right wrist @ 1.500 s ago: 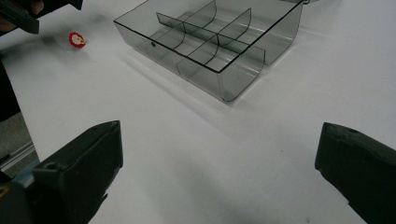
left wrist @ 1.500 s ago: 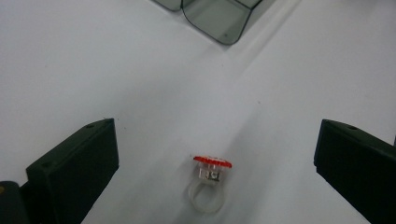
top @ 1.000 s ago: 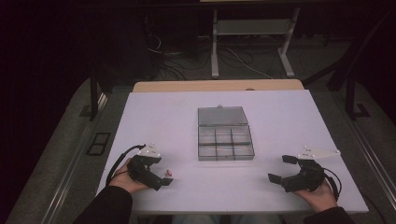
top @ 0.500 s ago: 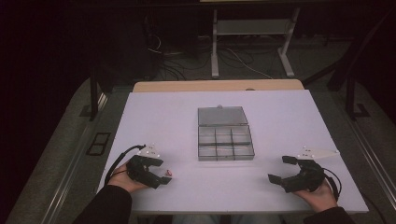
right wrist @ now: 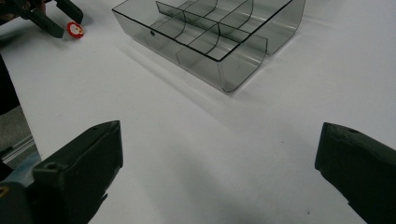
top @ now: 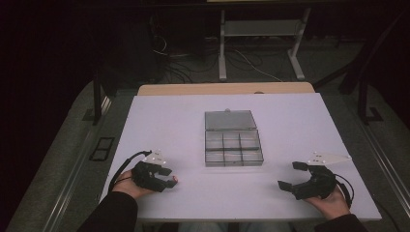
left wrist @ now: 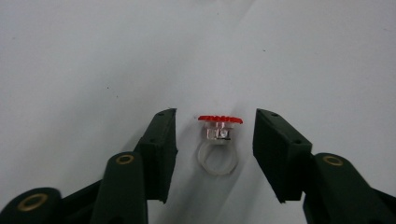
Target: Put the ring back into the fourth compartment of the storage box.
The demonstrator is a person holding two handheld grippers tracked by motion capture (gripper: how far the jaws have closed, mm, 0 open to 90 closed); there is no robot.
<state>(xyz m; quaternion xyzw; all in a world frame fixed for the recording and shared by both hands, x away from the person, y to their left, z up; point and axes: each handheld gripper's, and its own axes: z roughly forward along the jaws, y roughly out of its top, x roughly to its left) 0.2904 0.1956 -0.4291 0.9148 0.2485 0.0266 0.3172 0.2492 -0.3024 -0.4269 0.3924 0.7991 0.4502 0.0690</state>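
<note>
A small clear plastic ring with a red top [left wrist: 219, 135] lies on the white table [top: 193, 121] near its front left. My left gripper [left wrist: 215, 117] is open with a jaw on each side of the ring and a gap on both sides. In the high view the left gripper [top: 168, 178] rests low over the ring [top: 173, 181]. My right gripper [top: 289, 175] sits at the front right, open and holding nothing. Its own view shows its wide-apart jaws [right wrist: 218, 125] over bare table, with the ring [right wrist: 74, 30] far off at the upper left.
A clear smoky compartment box [top: 233, 145] with its lid [top: 229, 120] laid open behind it stands at the table's middle; its cells [right wrist: 210, 28] look empty. Beyond the table's far edge are a wooden strip [top: 222, 89], floor cables and a metal stand.
</note>
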